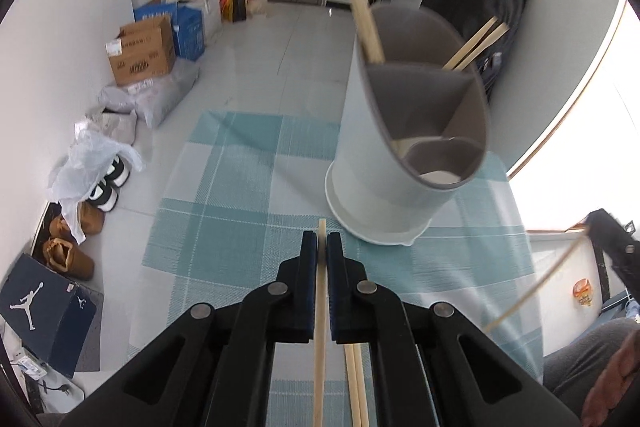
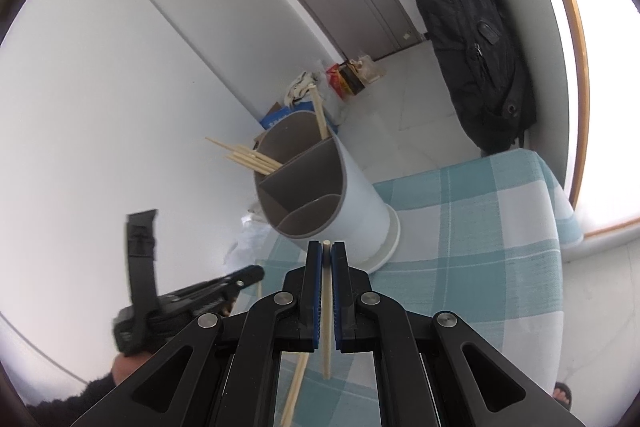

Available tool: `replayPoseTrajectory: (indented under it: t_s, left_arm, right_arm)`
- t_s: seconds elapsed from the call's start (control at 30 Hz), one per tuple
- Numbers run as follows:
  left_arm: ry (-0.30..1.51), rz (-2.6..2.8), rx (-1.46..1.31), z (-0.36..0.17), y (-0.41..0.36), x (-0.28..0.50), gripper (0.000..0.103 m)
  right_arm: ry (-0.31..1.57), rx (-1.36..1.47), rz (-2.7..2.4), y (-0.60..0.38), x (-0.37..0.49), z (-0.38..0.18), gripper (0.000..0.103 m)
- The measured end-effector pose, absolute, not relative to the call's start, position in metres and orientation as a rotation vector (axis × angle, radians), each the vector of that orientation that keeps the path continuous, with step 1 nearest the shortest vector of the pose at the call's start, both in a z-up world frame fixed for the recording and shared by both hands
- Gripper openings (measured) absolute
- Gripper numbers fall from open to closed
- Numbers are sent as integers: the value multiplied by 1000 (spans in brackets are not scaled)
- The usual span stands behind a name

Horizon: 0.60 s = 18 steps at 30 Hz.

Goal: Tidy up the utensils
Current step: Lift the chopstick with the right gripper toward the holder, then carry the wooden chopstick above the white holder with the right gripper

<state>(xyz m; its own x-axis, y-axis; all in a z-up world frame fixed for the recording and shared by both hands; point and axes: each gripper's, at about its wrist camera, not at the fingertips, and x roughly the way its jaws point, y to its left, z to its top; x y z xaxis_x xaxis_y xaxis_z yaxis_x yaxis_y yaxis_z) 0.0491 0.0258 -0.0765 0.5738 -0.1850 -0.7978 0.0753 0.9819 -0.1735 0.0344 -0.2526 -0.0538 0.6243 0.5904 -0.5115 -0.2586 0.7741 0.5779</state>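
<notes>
Chopsticks are what I am sorting, and I have one in each tool. In the left wrist view my left gripper sits at lower centre, its jaws drawn in almost fully on a single pale wooden chopstick that runs straight down the gap, its tip poking just past the fingertips. Two more loose chopsticks lie on the checked tablecloth beneath, at the bottom of the frame. In the right wrist view my right gripper is likewise nearly closed on its own chopstick, end-on at the fingertips, with another stick lying slanted on the cloth below.

Ahead stands the divided utensil holder, grey inside, white outside, on the cloth at centre right of the left view. Several chopsticks already lean in its far compartments; the near pocket looks free.

I judge these sticks light, stiff and smooth, so they will pivot in the pads if pinched at one point. I would hold along the length, near the middle, as both tools seem to do. The holder looks tall and may be light, so a stick dropped at a slant against its rim might tip it.
</notes>
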Motion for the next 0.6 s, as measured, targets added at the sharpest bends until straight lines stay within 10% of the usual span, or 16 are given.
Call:
replayPoseTrajectory:
  t_s: [0.6]
  left_arm:
    - [772, -214, -197, -33, 47, 21, 1]
  right_arm:
    - [628, 327, 542, -212, 10, -16, 4]
